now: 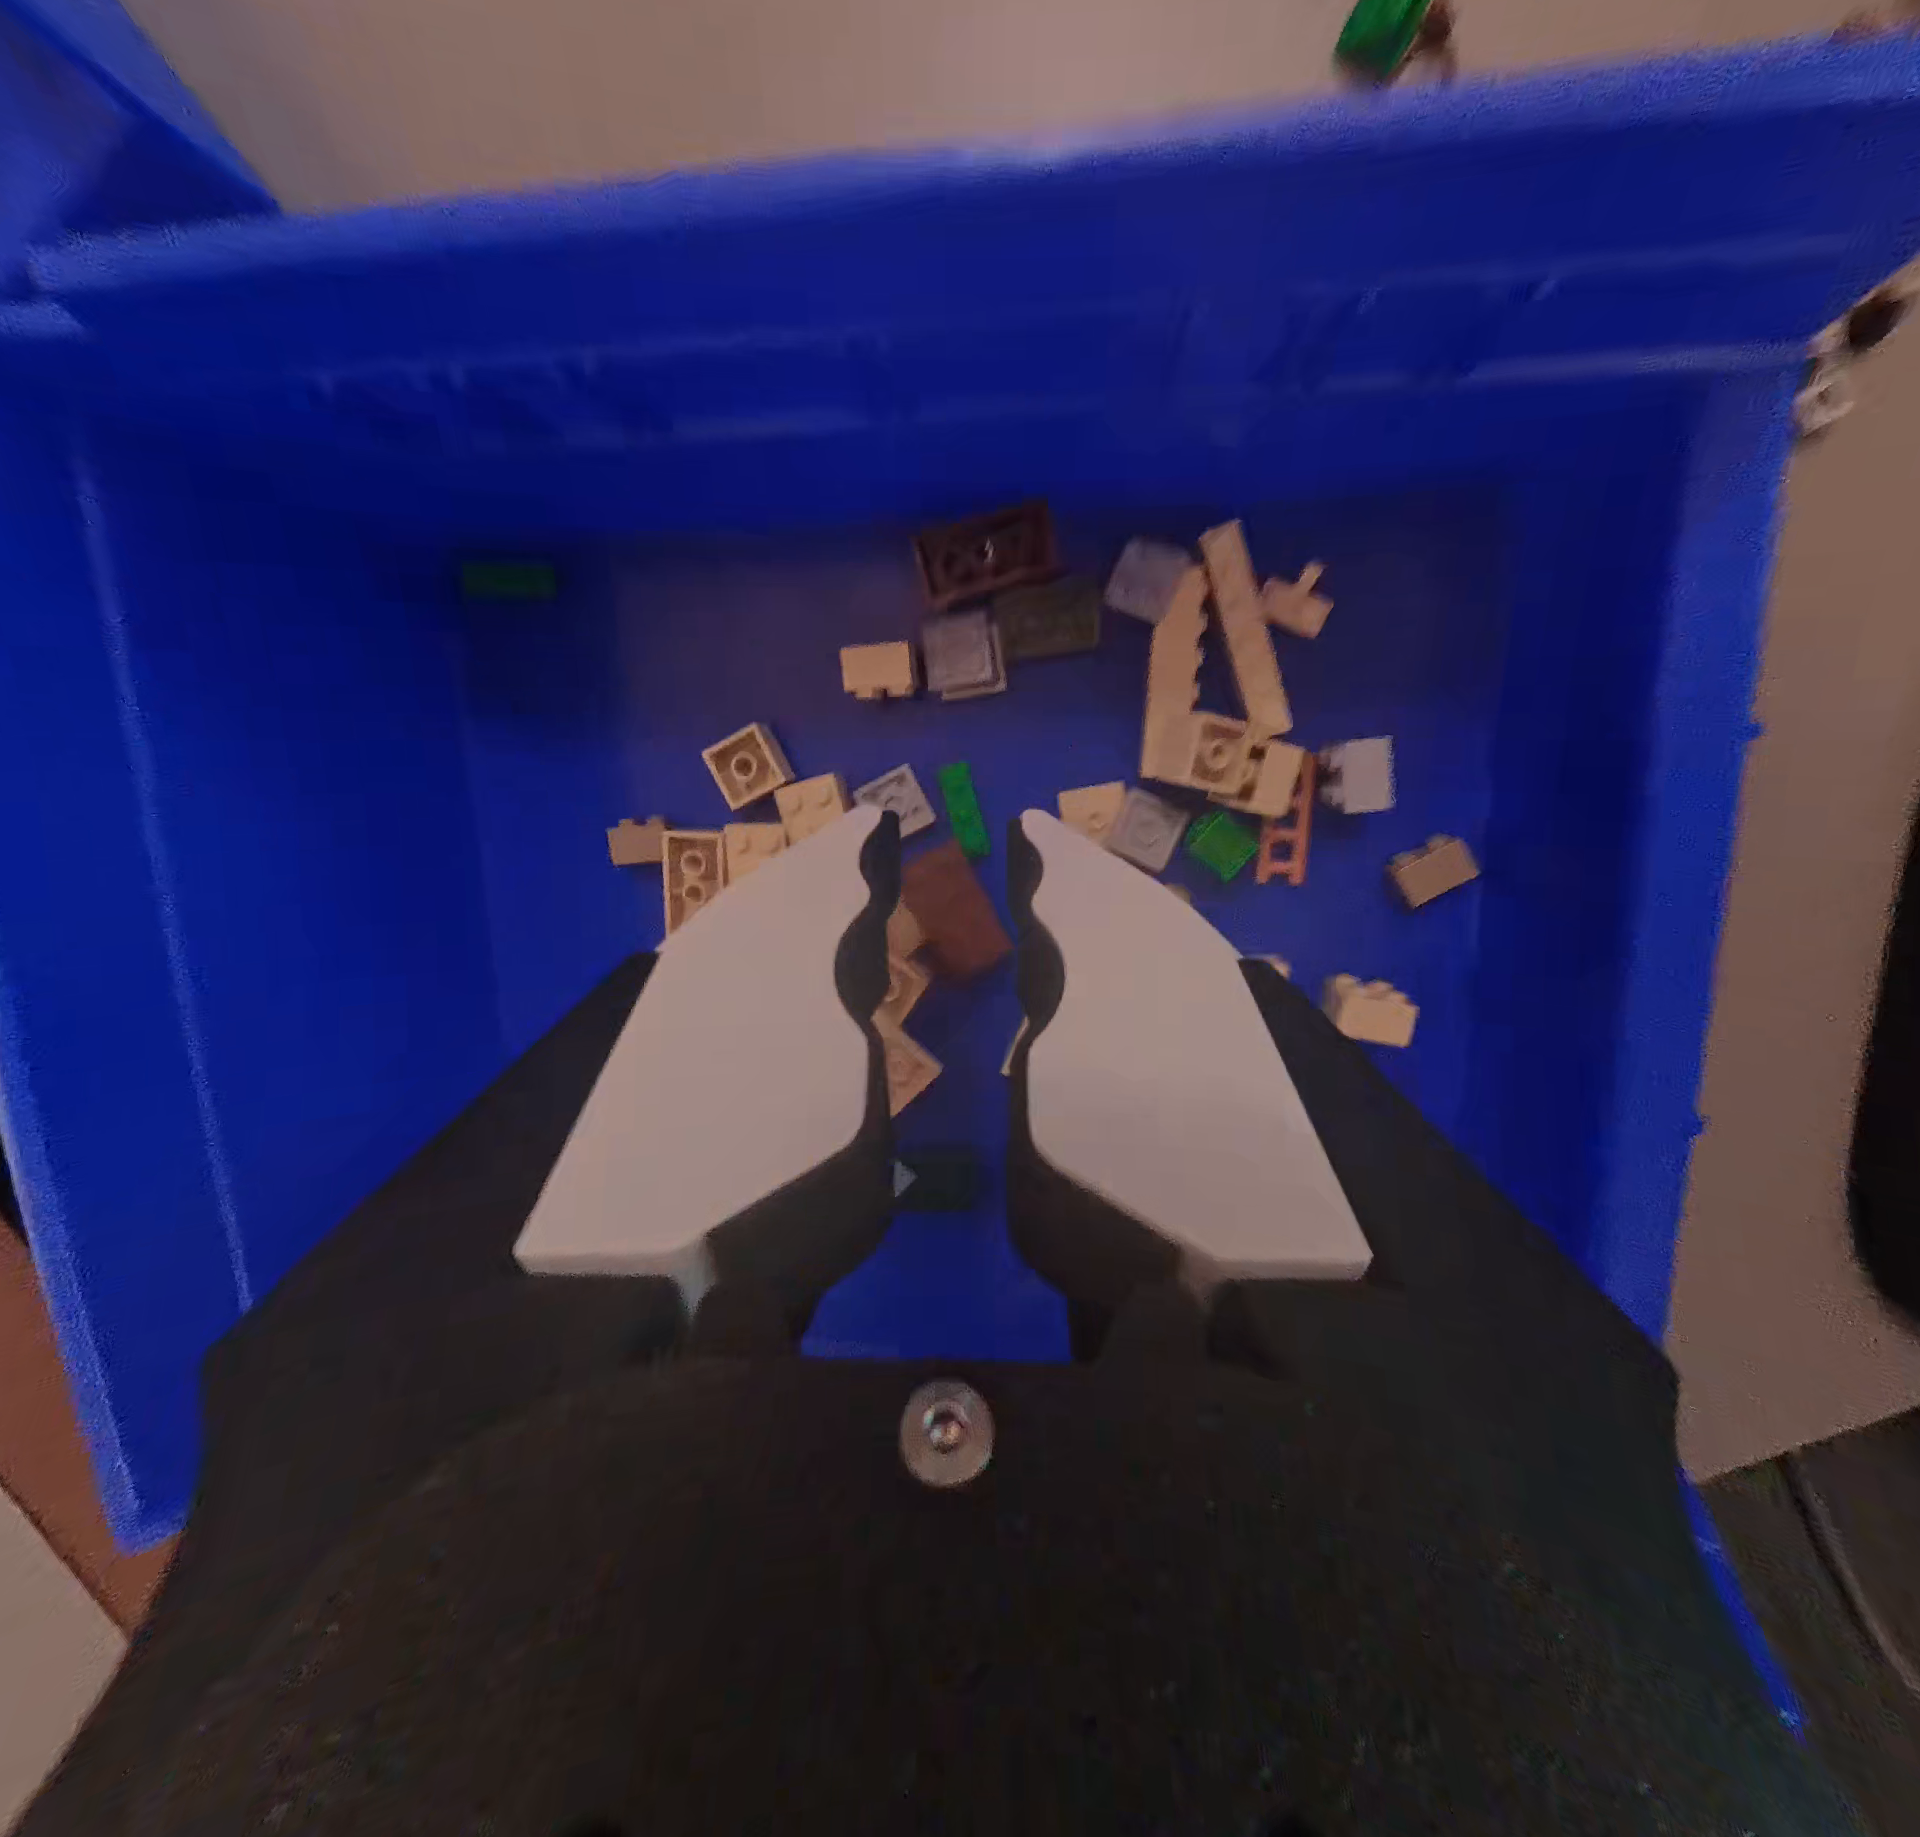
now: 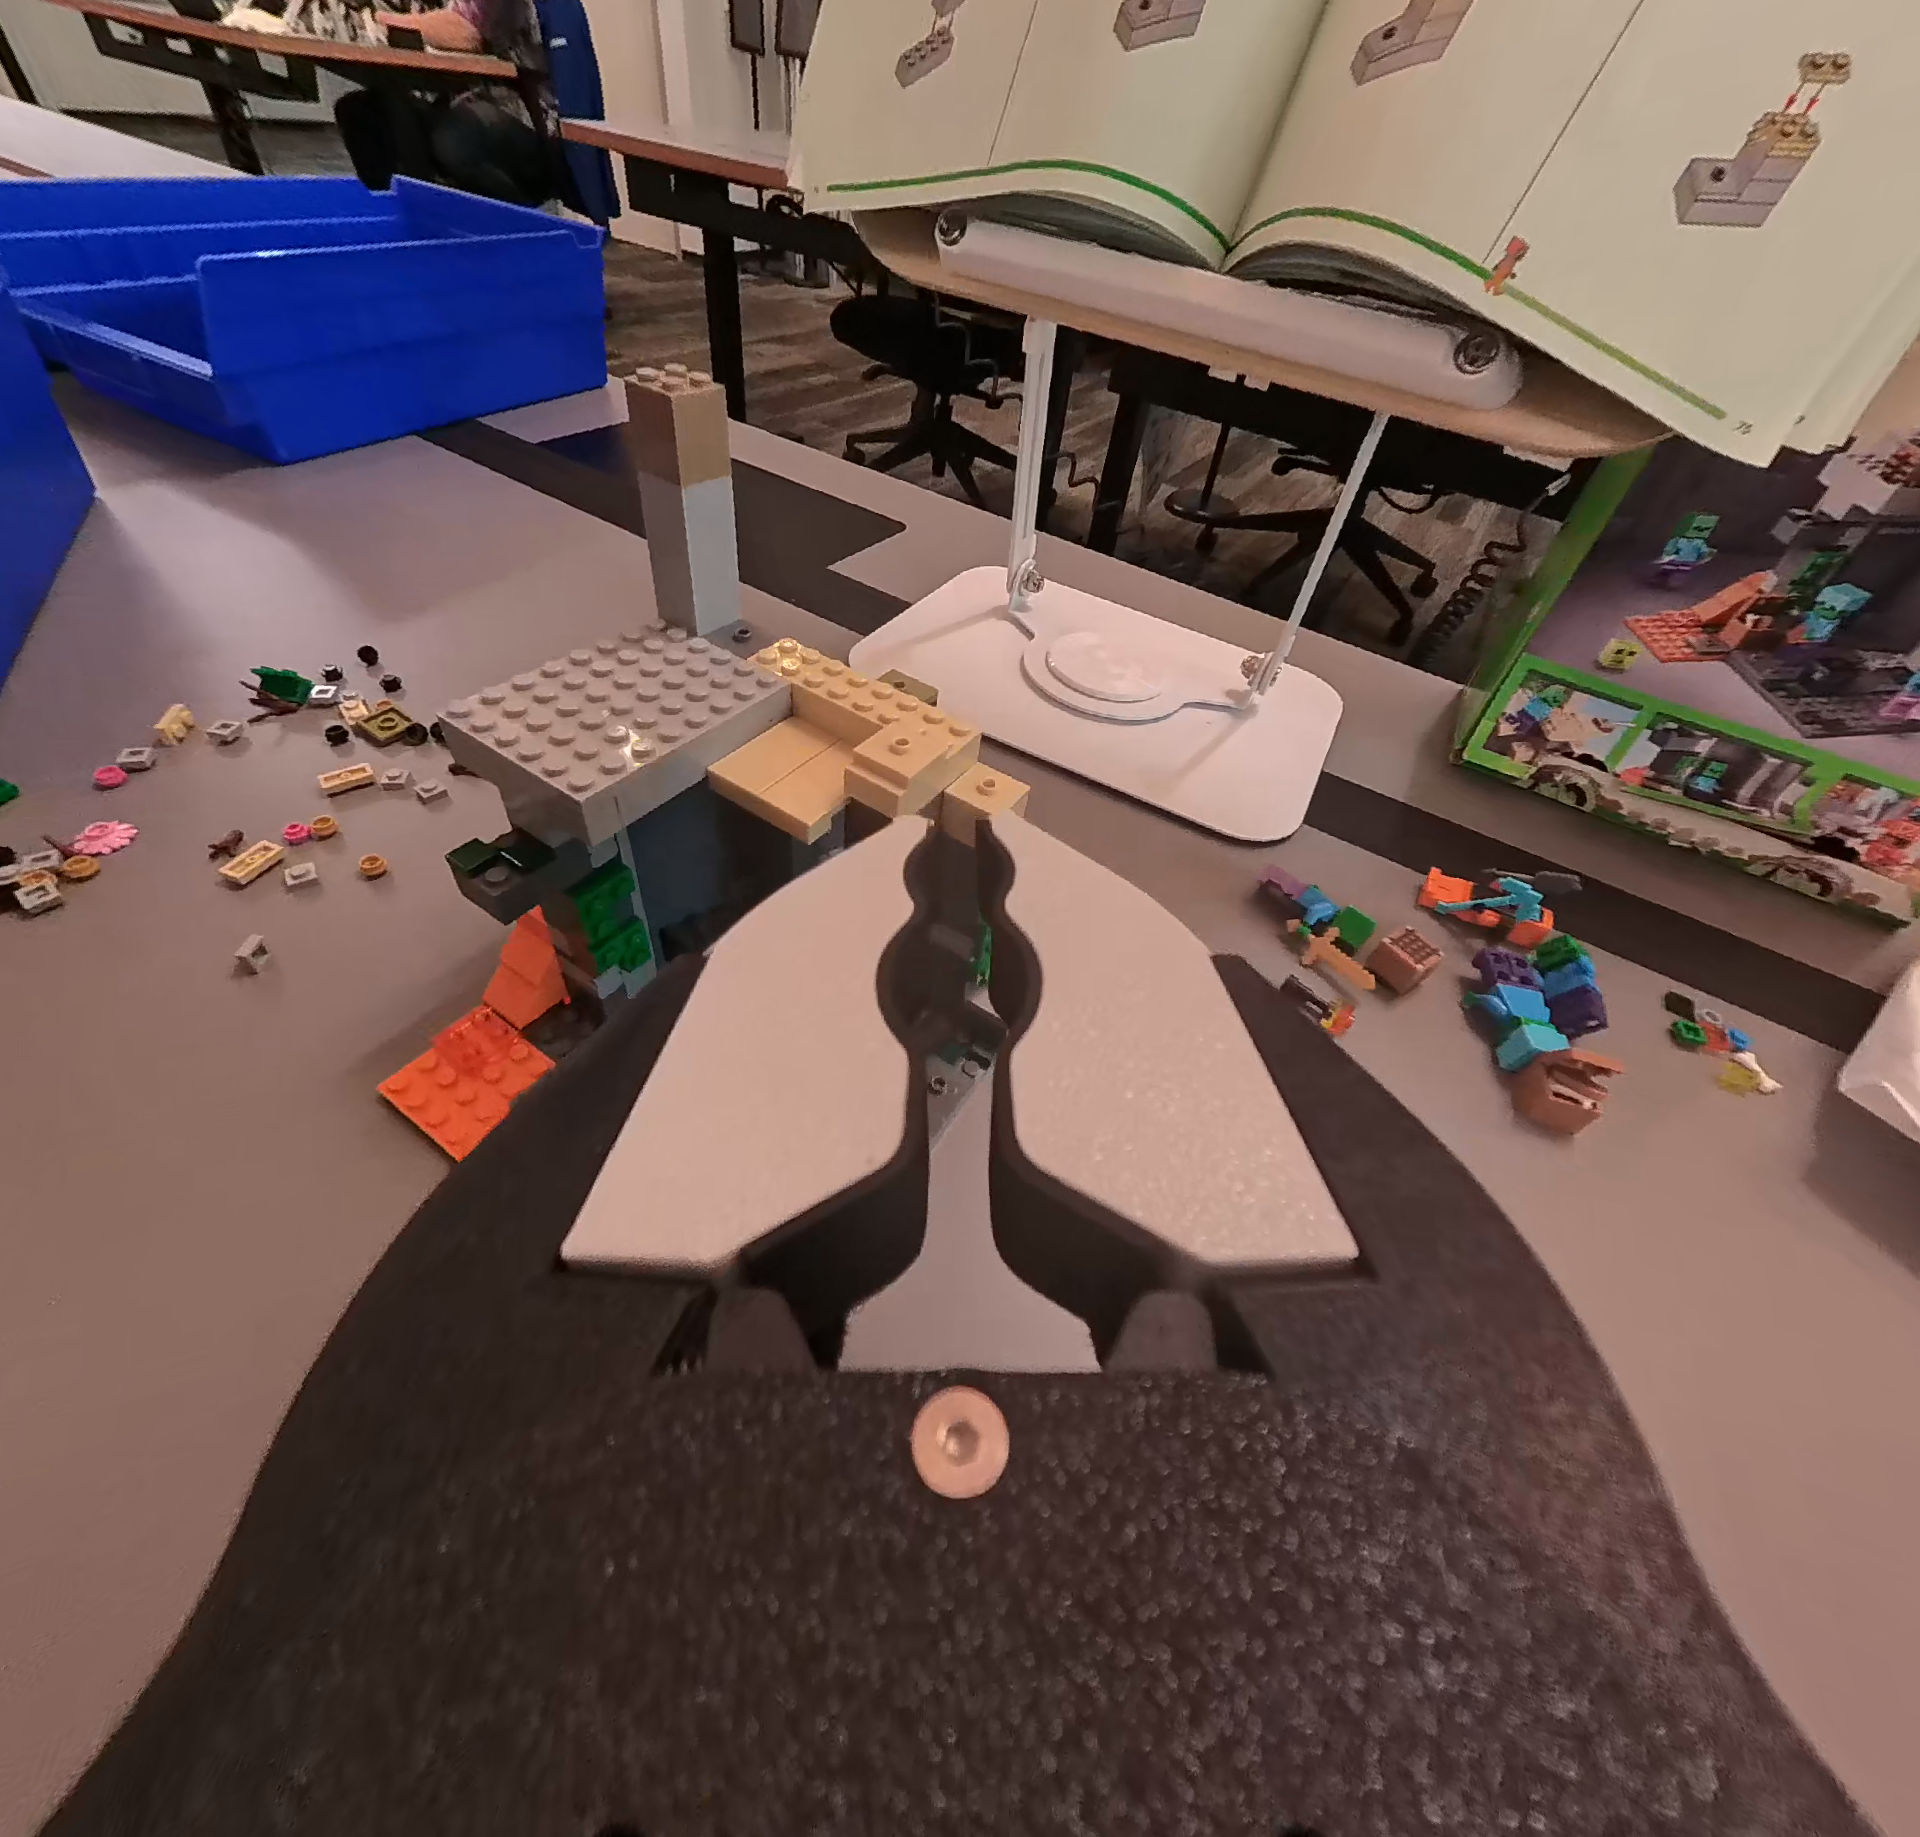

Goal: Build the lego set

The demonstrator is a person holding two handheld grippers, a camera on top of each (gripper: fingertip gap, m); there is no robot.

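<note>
My left gripper [image 1: 948, 831] hangs open inside a blue bin [image 1: 935, 260], over several loose tan, grey and green bricks on its floor. A brown brick [image 1: 956, 909] lies on the bin floor between the fingers, and the pads do not press it. A green plate [image 1: 963, 808] lies just beyond the tips. My right gripper [image 2: 961, 837] is shut on a small tan brick [image 2: 982, 800] at the near corner of a brick model [image 2: 623, 717] with a grey studded roof and tan ledge.
A grey and tan brick column [image 2: 686, 509] stands behind the model. A white book stand [image 2: 1101, 717] holds an open instruction booklet [image 2: 1351, 73]. Small loose parts [image 2: 260, 831] lie to the left, coloured figures [image 2: 1527, 977] to the right, a printed box [image 2: 1714, 707] at far right, and blue bins [image 2: 312, 312] at the back left. The gap from one gripper's tips to the other's is roughly 50 centimetres. To reach the green plate [image 1: 963, 808] in a straight line is about 6 centimetres for my left fingers, about 50 centimetres for my right.
</note>
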